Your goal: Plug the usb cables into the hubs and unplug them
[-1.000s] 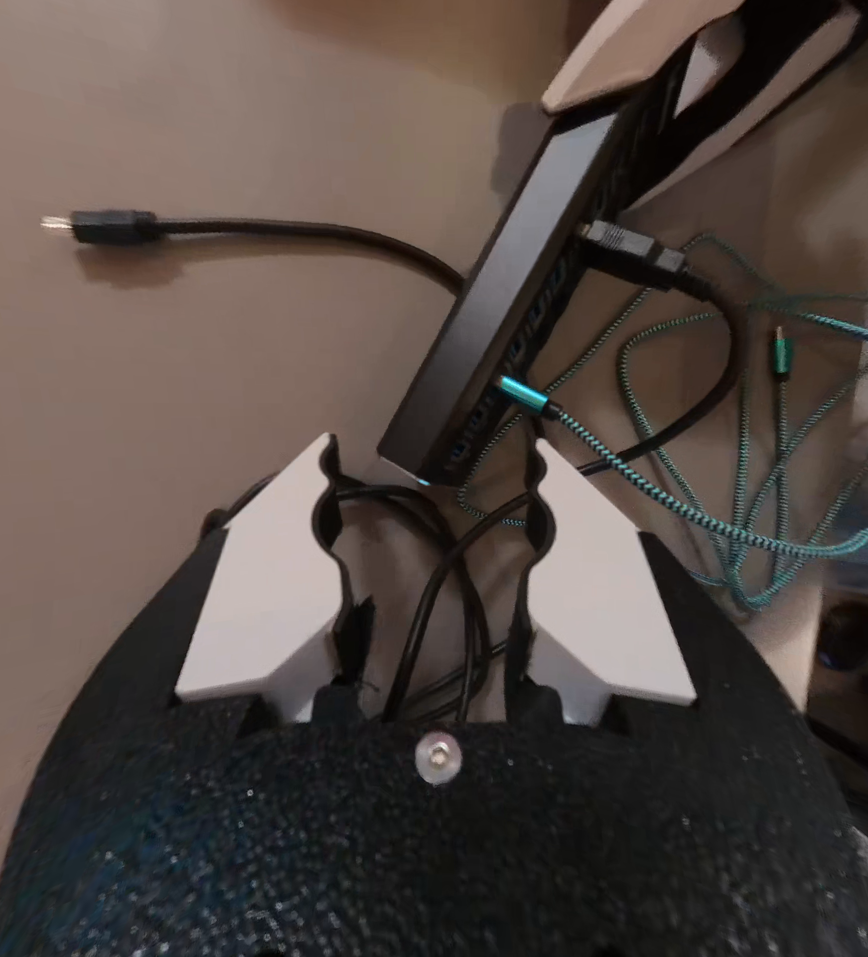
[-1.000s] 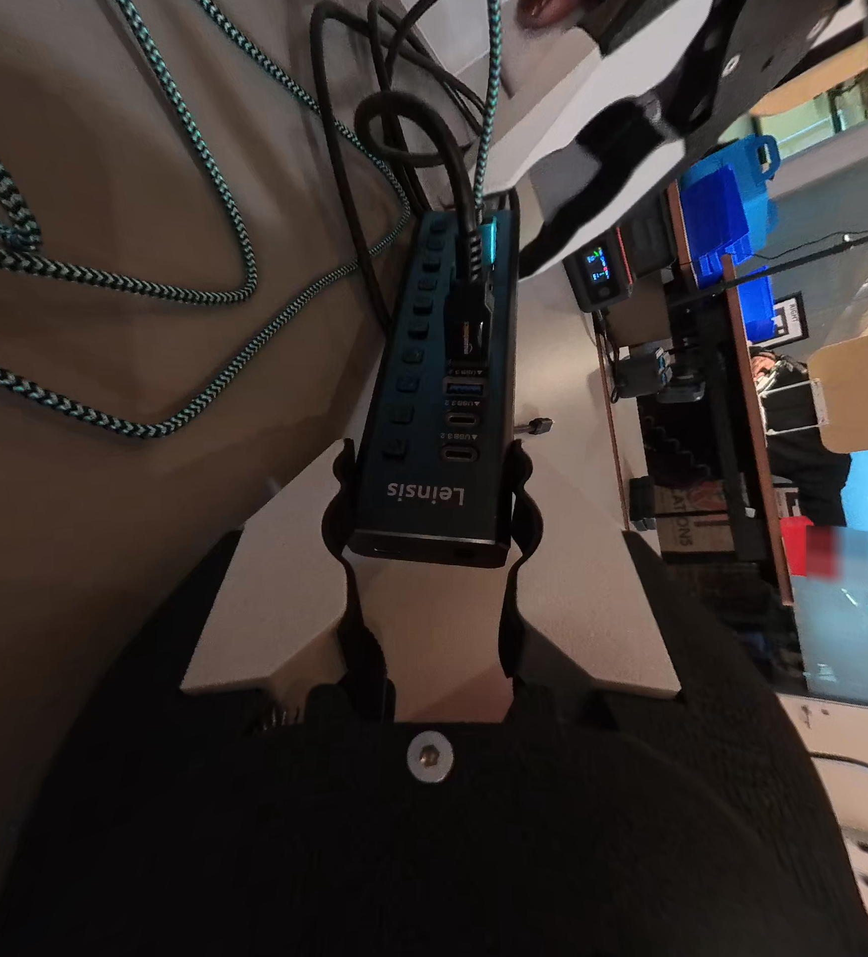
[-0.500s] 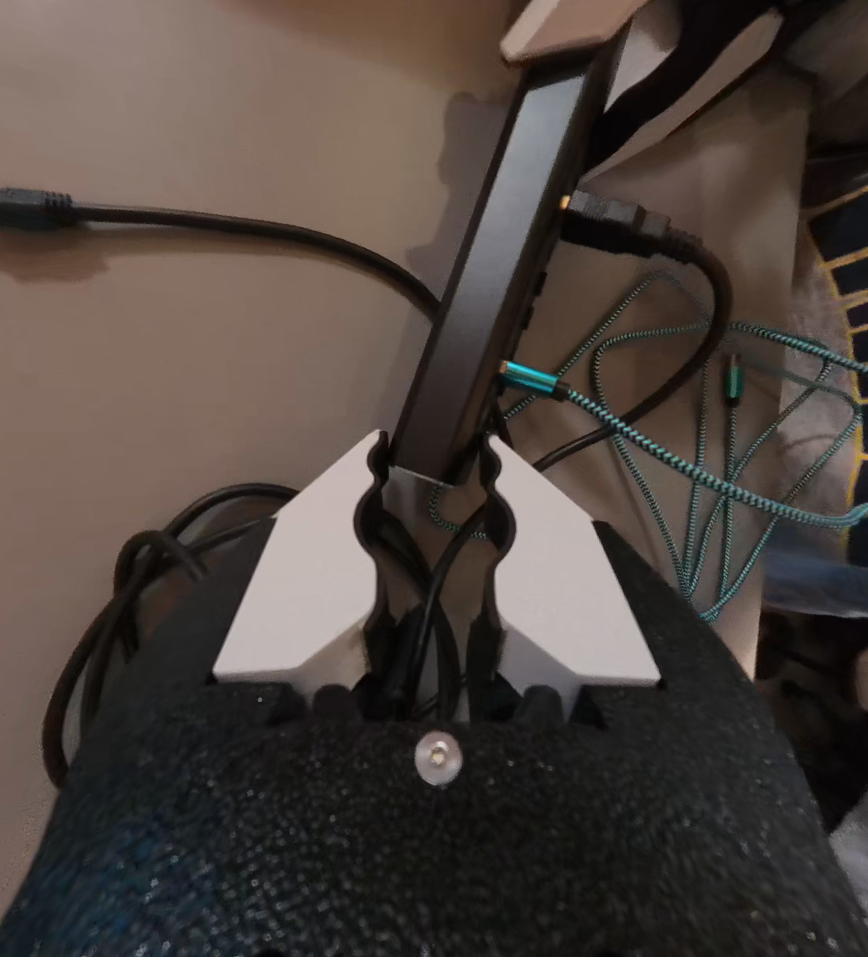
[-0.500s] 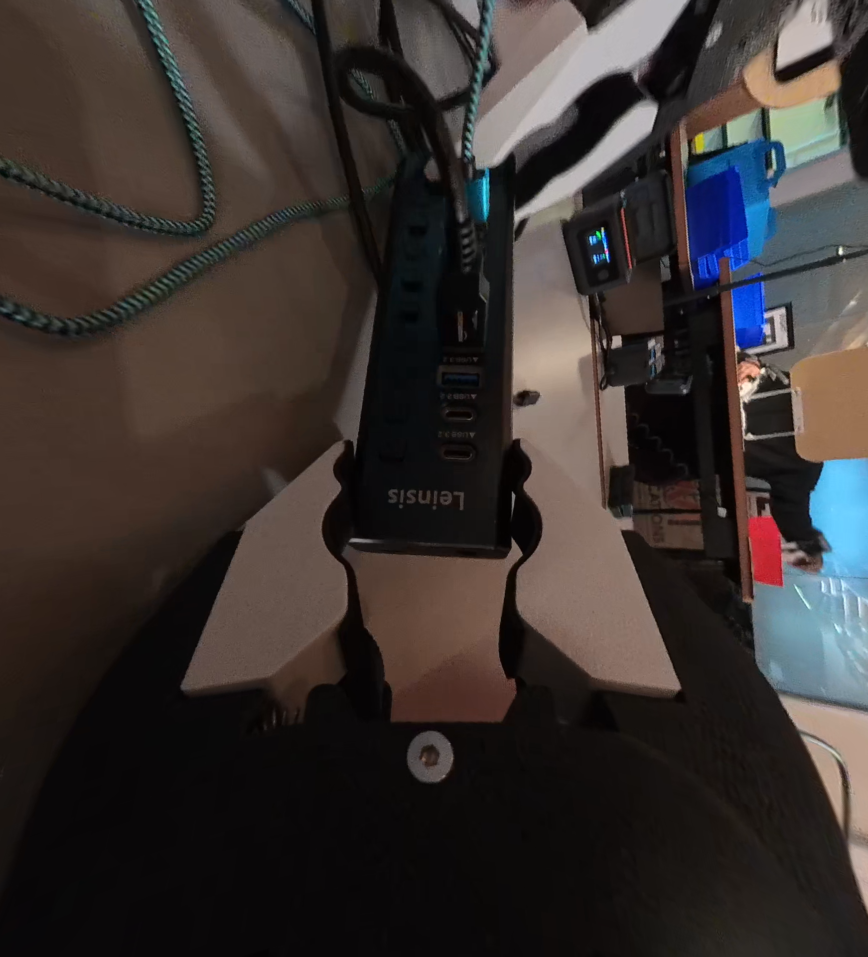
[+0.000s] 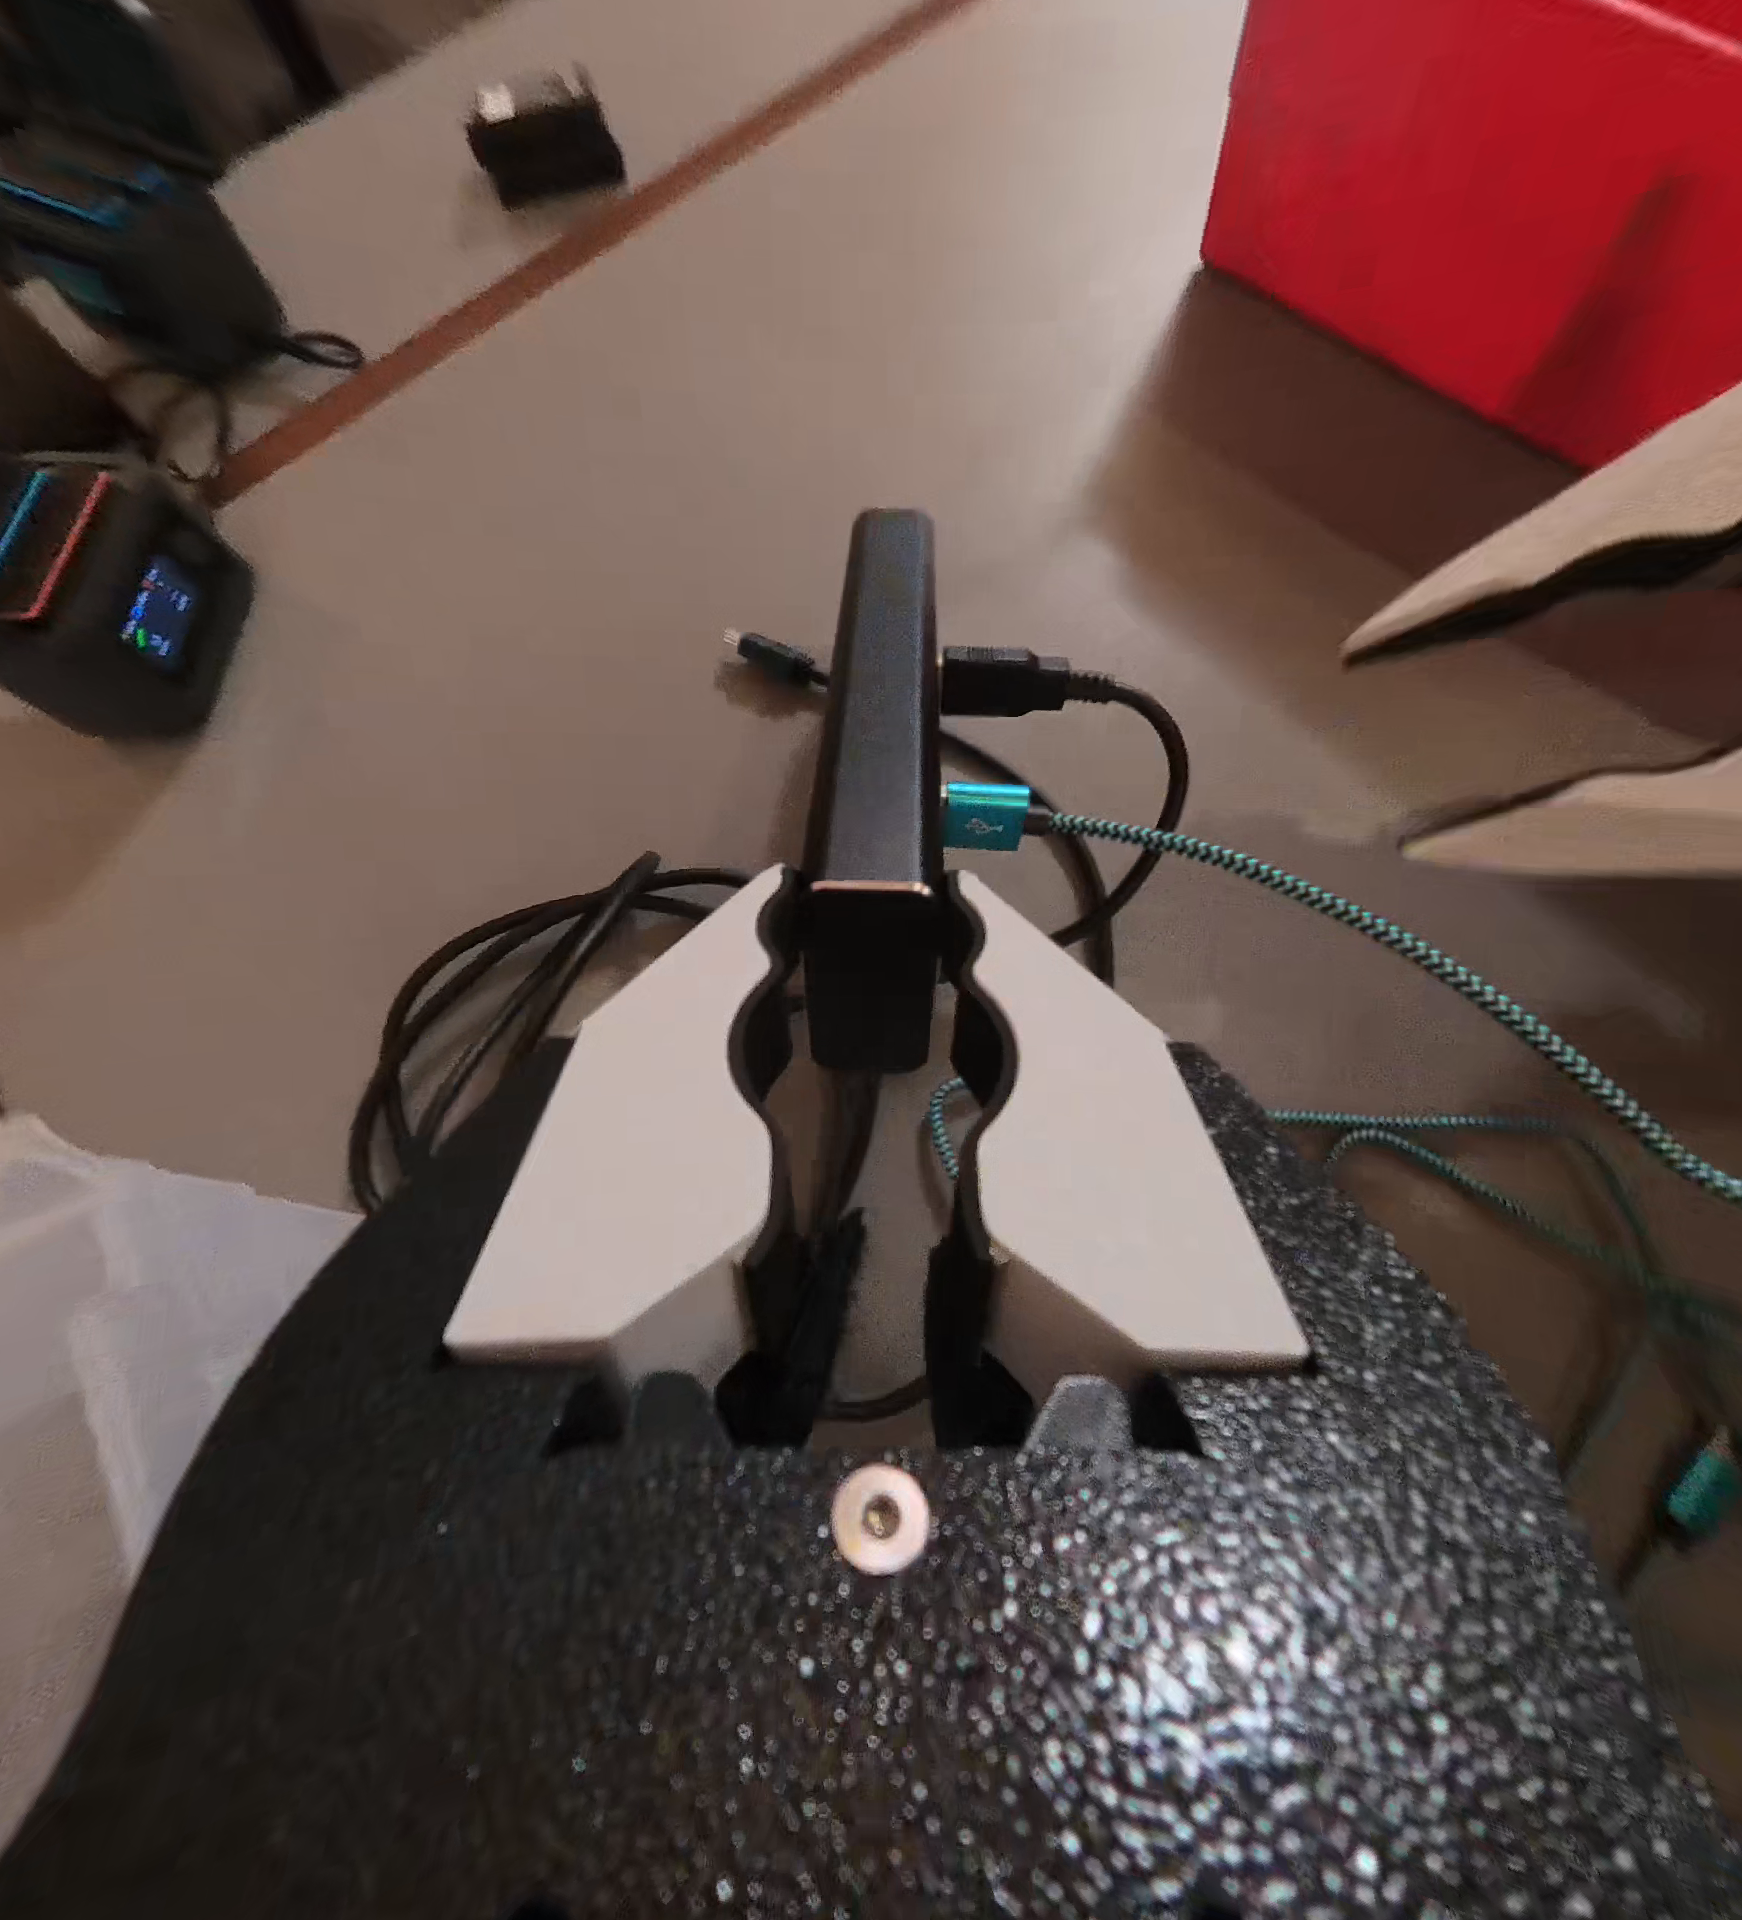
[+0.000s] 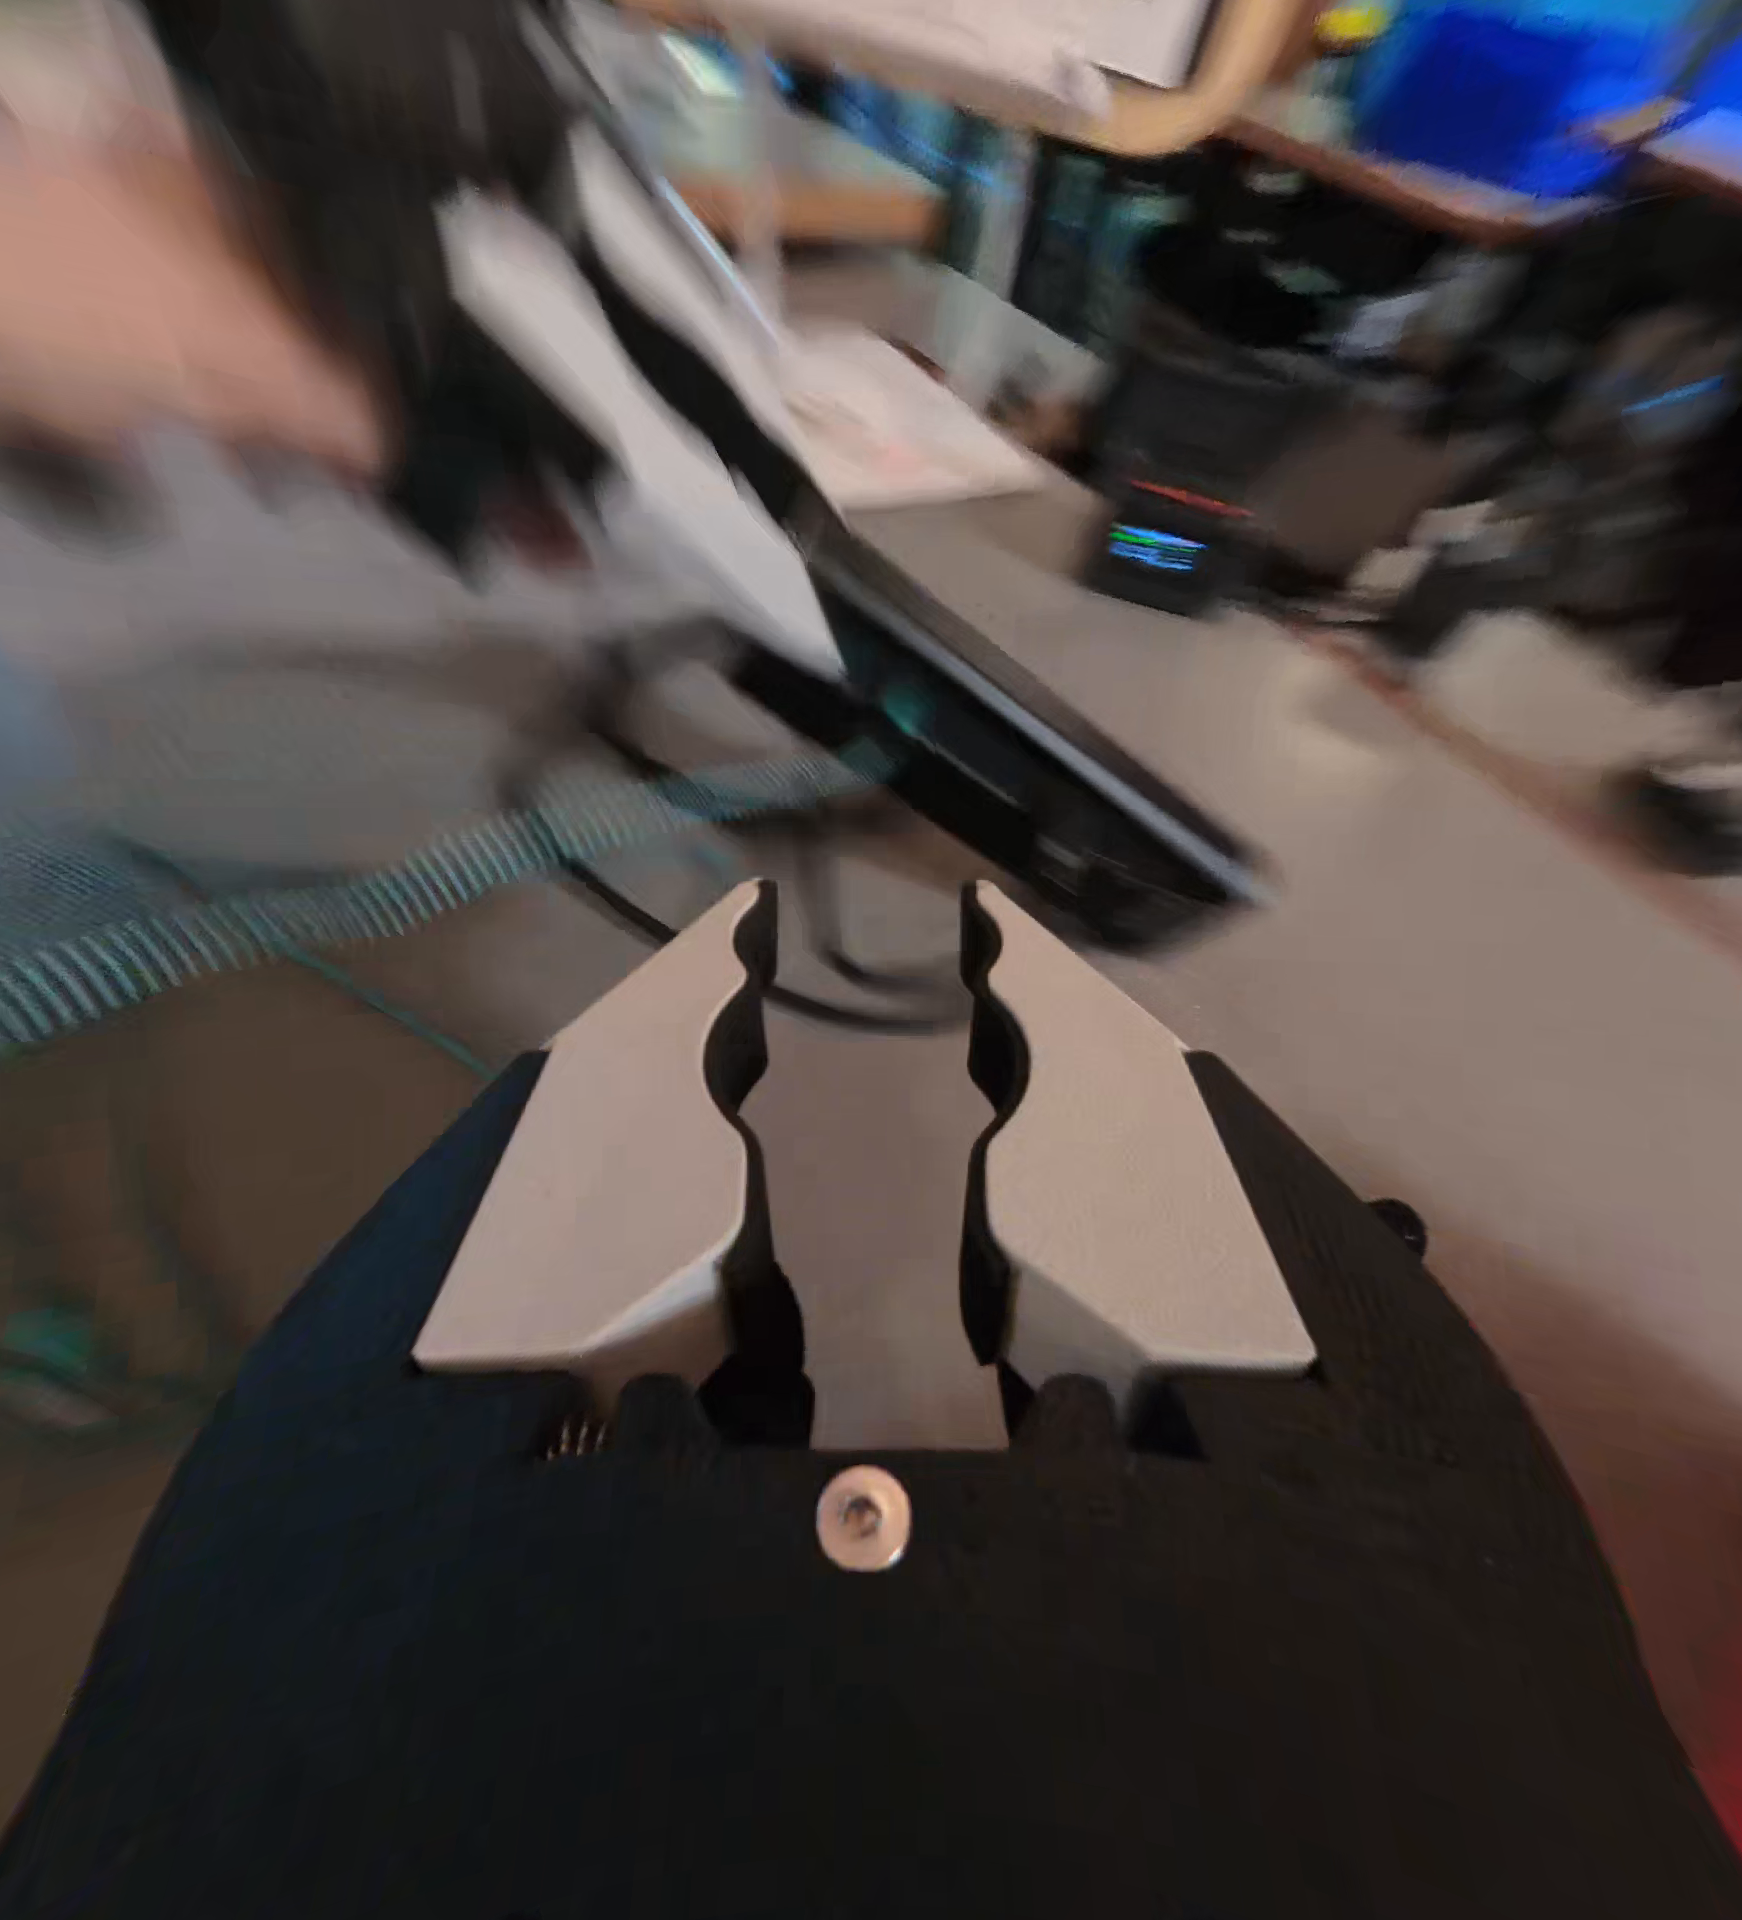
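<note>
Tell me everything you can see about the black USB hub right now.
The USB hub is a long, slim black bar with a smooth matte, plastic-looking casing and rounded edges. It is turned on edge, stretching away from the left gripper, whose white fingers clamp its near end, lifted above the tan table. Two cables are plugged into its right side: a black plug farther along and a teal plug with a braided cord nearer. The right gripper is open and apart from it.
</note>
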Action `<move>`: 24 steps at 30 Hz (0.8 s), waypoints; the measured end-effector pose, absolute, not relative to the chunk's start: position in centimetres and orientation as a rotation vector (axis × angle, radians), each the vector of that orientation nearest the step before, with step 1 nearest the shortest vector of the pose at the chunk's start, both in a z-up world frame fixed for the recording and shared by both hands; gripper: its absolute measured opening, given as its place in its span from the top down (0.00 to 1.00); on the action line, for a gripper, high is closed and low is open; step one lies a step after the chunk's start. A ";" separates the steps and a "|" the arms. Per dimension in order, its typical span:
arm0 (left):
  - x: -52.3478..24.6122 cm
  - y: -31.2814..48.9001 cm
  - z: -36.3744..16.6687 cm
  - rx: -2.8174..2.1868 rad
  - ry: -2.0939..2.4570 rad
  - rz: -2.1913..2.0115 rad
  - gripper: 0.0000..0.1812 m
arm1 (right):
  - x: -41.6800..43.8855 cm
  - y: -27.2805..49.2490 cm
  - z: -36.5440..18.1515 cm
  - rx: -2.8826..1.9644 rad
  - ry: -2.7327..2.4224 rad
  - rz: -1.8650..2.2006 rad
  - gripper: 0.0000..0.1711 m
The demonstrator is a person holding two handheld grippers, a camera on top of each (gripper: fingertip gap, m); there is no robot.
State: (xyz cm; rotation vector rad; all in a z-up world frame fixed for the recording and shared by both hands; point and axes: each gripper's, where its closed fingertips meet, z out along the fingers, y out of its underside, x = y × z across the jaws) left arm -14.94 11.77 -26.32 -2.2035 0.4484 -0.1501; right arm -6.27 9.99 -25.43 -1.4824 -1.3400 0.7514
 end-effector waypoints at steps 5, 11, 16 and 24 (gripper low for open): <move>-13.8 10.2 -28.7 -2.087 0.322 -0.095 0.86 | -8.9 9.9 -27.5 -1.701 -1.303 0.960 0.81; -13.0 9.4 -30.1 -2.035 0.287 -0.084 0.86 | -10.5 10.9 -30.8 -1.763 -1.398 0.760 0.86; -13.1 9.2 -30.7 -2.033 0.263 -0.123 0.86 | -11.3 10.9 -31.4 -1.747 -1.462 0.706 0.89; -12.8 8.9 -31.6 -2.060 0.324 -0.147 0.86 | -11.5 10.2 -32.1 -1.688 -1.552 0.637 0.97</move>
